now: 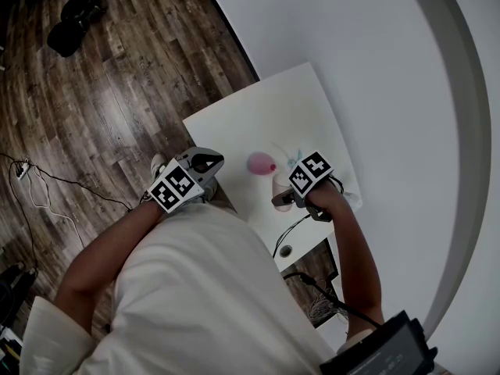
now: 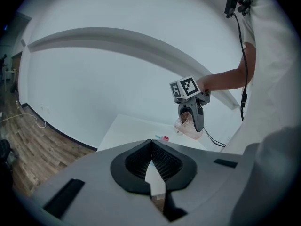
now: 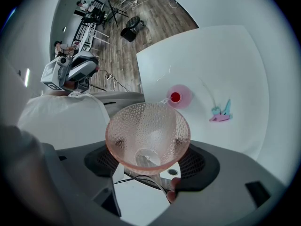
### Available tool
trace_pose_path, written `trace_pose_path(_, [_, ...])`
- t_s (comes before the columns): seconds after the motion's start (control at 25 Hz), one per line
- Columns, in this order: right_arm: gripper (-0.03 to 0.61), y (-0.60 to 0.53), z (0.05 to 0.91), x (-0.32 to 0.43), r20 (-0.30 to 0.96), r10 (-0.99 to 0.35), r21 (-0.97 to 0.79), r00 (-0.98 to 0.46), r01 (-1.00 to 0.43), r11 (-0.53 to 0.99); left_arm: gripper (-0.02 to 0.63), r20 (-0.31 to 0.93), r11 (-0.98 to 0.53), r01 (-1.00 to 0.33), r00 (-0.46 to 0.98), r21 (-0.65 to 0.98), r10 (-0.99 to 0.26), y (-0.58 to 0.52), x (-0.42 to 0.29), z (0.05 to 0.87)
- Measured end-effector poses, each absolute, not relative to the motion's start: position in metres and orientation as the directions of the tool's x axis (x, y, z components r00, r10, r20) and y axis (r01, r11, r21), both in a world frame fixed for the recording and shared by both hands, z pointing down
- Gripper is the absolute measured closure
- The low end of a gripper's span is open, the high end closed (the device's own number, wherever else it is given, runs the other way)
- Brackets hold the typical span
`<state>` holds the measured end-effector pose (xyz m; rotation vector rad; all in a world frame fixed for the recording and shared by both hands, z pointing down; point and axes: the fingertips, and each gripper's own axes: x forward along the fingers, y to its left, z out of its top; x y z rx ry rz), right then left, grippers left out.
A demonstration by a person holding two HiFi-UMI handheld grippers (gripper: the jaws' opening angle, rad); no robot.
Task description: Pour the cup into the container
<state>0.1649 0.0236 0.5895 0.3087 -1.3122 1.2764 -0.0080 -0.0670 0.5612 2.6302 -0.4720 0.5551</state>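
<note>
**Pour step – cup in R grip, container near**

R gripper: jaws clamped on the pink dimpled cup, gripped low on its sides, mouth tipped forward and down toward the table. L gripper: jaws together, nothing between them, held off to the side, well apart from the work.

Container – small, pink, on the table just beyond the cup's rim. A red item sits inside it. The cup interior looks empty through to its base, so the pour is judged done or nearly so.

Recommendations:
- Line the rim up over the container's opening before adding tilt; tip slowly.
- Check for residue in the dimples.
- Don't let the rim touch the container – it looks light and may slide.
- L gripper to stay clear.
</note>
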Motion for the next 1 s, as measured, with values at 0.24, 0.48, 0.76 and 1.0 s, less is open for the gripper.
trace_pose_path(0.24, [0.212,0.0234,0.5897,0.1641,0.823,0.513,-0.465,-0.245,-0.810,0.358,0.603,0.445,-0.858,-0.402,0.863,0.319,-0.239,-0.0671,-0.0087,0.5615])
trace_pose_path(0.48, [0.212,0.0227,0.5902,0.1653,0.820,0.517,-0.465,-0.244,-0.811,0.355,0.603,0.445,-0.859,-0.401,0.863,0.319,-0.239,-0.0673,-0.0090,0.5616])
trace_pose_path(0.76, [0.212,0.0232,0.5890,0.1672,0.818,0.523,-0.466,-0.241,-0.811,0.354,0.603,0.444,-0.859,-0.400,0.864,0.319,-0.238,-0.0665,-0.0079,0.5611])
trace_pose_path(1.0, [0.212,0.0228,0.5886,0.1665,0.815,0.528,-0.468,-0.238,-0.809,0.357,0.603,0.442,-0.859,-0.399,0.865,0.320,-0.237,-0.0665,-0.0074,0.5617])
